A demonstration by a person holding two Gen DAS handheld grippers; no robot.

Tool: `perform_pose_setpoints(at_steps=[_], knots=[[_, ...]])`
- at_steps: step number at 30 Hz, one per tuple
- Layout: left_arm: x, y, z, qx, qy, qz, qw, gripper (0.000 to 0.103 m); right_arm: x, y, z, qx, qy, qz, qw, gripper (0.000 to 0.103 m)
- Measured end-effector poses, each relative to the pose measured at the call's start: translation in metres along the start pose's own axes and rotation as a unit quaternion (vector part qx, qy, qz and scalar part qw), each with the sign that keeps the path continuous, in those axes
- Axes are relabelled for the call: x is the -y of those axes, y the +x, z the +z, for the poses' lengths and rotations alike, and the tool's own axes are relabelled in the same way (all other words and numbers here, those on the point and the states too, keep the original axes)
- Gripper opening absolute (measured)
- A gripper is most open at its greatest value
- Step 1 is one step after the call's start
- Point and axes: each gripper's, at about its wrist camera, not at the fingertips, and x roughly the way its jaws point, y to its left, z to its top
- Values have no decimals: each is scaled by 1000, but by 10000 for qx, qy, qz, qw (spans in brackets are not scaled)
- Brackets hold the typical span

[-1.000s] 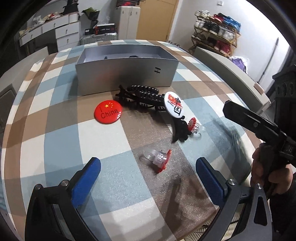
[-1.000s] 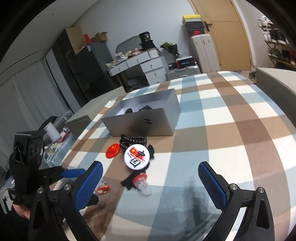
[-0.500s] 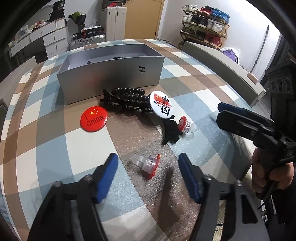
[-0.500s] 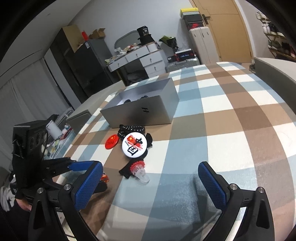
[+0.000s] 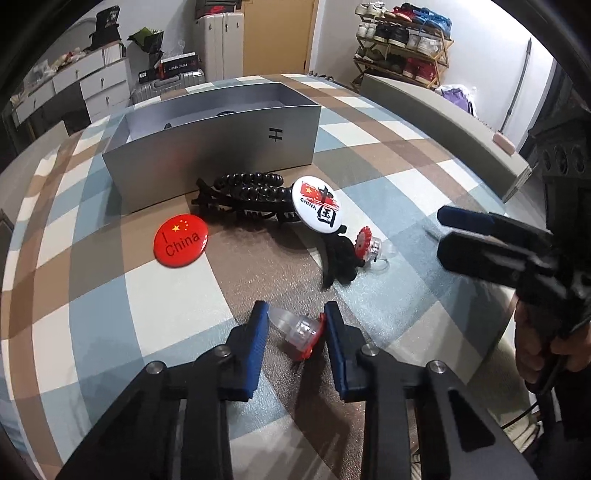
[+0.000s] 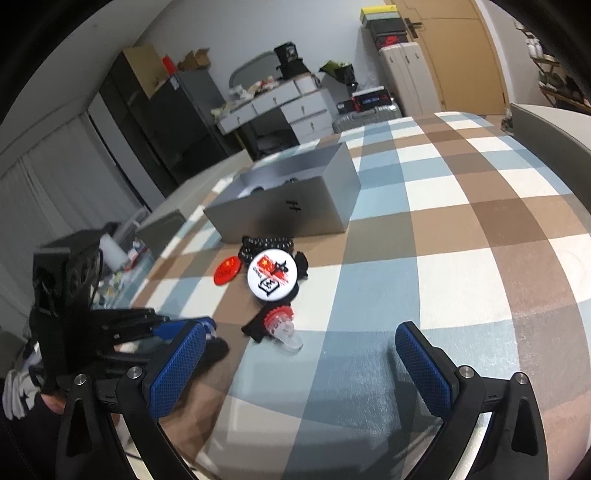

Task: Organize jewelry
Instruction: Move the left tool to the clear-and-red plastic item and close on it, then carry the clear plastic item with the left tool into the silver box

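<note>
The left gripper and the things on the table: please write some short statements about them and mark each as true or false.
1. The left gripper has its fingers on both sides of a red and clear ring. True.
2. The right gripper holds the white badge. False: it is open and holds nothing.
3. The red badge lies inside the grey box. False: it lies on the tablecloth in front of the box.
4. A second red ring lies beside a black hair clip. True.

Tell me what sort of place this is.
Most likely a lived-in room at home, not a lab: a shoe rack along the wall, suitcases by a wooden door, and a white chest of drawers behind a checked tablecloth.
</note>
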Motion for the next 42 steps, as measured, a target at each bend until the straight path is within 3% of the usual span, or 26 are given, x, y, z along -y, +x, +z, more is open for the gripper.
perform_pose_setpoints(at_steps=[5,13,23,28,34,38,42], knots=[[-3,-4,-1,131,-31,146,9998,24,-2,-1,-2,25,-43,104,9999,103],[-9,-8,-2,239,-108,360,9990,24,-4,3,-4,-105,-35,194,9998,93],[-17,-15,-2,367,-357,252,9984,24,-13,18,-1,-301,-293,263,9988,62],[-21,-20,-3,397,-434,293,9978,24,-13,22,0,-303,-303,298,9986,58],[-23,-23,-2,382,-441,386,9976,25,-13,29,-2,-393,-289,360,9982,41],[-26,-27,1,454,-510,458,9966,24,-19,34,0,-572,-422,191,9973,14],[-29,-31,6,530,-620,427,9958,24,-17,31,-2,-514,-447,179,9975,14]])
